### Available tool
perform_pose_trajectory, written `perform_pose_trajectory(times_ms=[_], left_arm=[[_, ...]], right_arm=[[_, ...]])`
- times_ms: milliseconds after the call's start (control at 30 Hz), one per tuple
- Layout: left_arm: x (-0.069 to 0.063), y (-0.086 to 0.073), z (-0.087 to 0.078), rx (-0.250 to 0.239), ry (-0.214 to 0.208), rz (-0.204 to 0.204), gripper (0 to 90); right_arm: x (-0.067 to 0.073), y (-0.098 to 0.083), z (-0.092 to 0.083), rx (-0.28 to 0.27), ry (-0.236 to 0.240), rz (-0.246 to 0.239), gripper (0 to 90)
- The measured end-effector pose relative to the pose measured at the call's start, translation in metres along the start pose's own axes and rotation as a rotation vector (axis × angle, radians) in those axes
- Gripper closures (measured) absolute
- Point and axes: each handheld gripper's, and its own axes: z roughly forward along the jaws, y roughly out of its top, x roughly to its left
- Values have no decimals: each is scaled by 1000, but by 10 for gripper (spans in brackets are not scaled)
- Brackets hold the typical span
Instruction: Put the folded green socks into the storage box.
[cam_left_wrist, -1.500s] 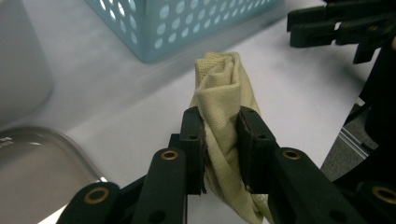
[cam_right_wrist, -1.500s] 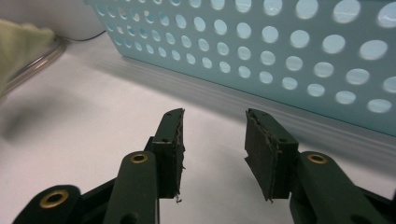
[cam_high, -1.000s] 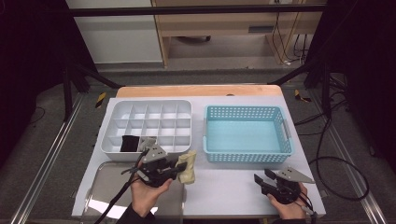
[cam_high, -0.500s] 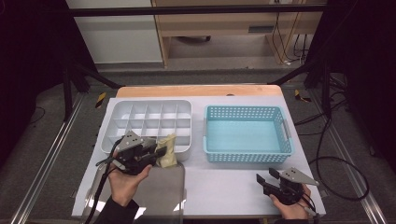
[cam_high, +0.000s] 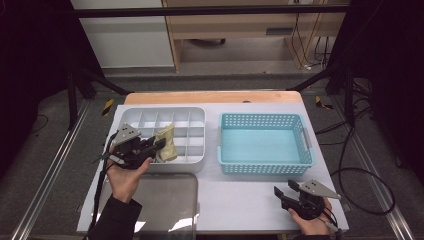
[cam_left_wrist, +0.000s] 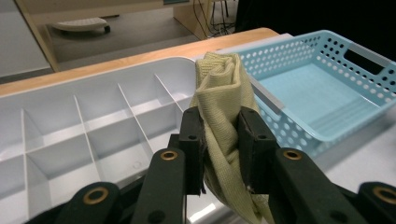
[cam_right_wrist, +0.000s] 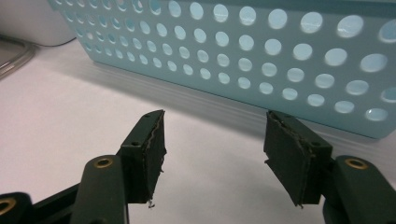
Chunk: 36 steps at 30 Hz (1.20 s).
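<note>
Starting from the near edge, got the right gripper (cam_high: 282, 192) down at the front right corner of the white table (cam_high: 240, 200), gripped by a hand (cam_high: 310, 225) coming in from the bottom. Jaws wide apart, just been opening, nothing between them, only bare tabletop under the pads. Pointing at the perforated side wall of the blue basket (cam_right_wrist: 233, 46), close but not touching it.

Over on the near left, a shiny grey tray (cam_high: 170, 210) lying flat on the table, right at the front edge, partly under the left forearm.

Bit further in, the left gripper (cam_high: 160, 145), held up by the left hand (cam_high: 122, 177) at the front rim of the white divided tray (cam_high: 195, 112). Jaws clamped on a rolled yellowish cloth (cam_left_wrist: 219, 88), pads pressing it from both sides around the middle. Cloth standing more or less upright in the grip, bunched top poking above the jaws, tail end hanging below them. Sitting over the front row of compartments, towards the middle of the tray; can't tell whether touching a divider or hovering clear of it. Compartments visible in the left gripper view all bare white plastic.

Right of that, the blue basket sitting just beside the divided tray, a narrow gap between the two, with a handle slot in the right end wall.

Furthest back, a wooden strip (cam_high: 215, 97) along the far edge of the table, then dark floor and cables (cam_high: 320, 50) behind.
</note>
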Motion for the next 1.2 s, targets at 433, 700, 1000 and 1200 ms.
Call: perform_pose_trajectory(times_ms=[433,700,1000,1200], left_arm=[[19,2,26,35,43,-4,728],[23,-10,52,85,51,11,727],[19,-25,69,130,47,18,727],[17,-37,77,165,48,31,727]], right_arm=[[0,0,1,2,0,1,387],[0,0,1,6,2,-1,387],[-1,0,1,9,4,2,388],[-1,0,1,7,6,6,388]])
